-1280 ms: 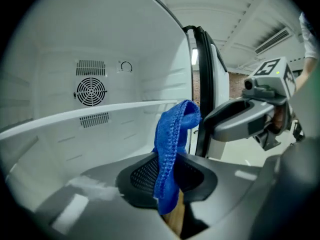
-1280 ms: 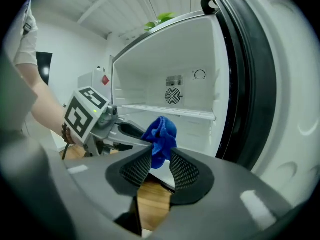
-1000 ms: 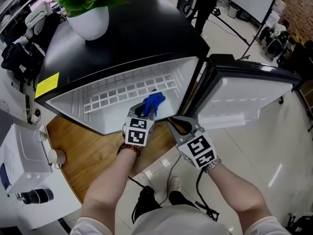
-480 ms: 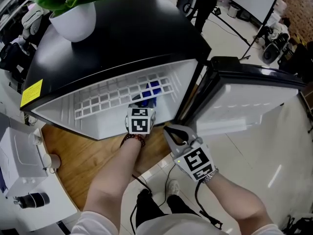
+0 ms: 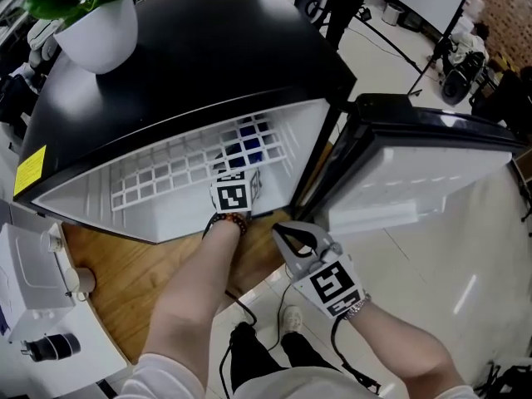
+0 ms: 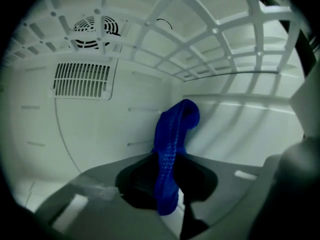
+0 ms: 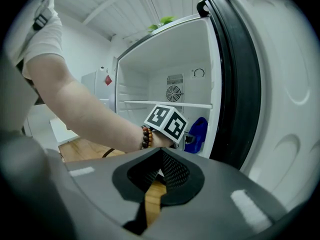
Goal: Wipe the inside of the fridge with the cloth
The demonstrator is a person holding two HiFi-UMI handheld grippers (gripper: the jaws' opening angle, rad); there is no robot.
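The blue cloth (image 6: pixel 172 139) is clamped between the 2 jaws of the left gripper (image 6: pixel 167 194), which is placed inside the open fridge (image 5: pixel 224 56), under the white wire shelf (image 5: pixel 158 177). The cloth is held upright near the back right corner. The right gripper (image 7: pixel 152 181) is held outside, beside the open door (image 5: pixel 432 165), with its jaws pressed together on nothing.
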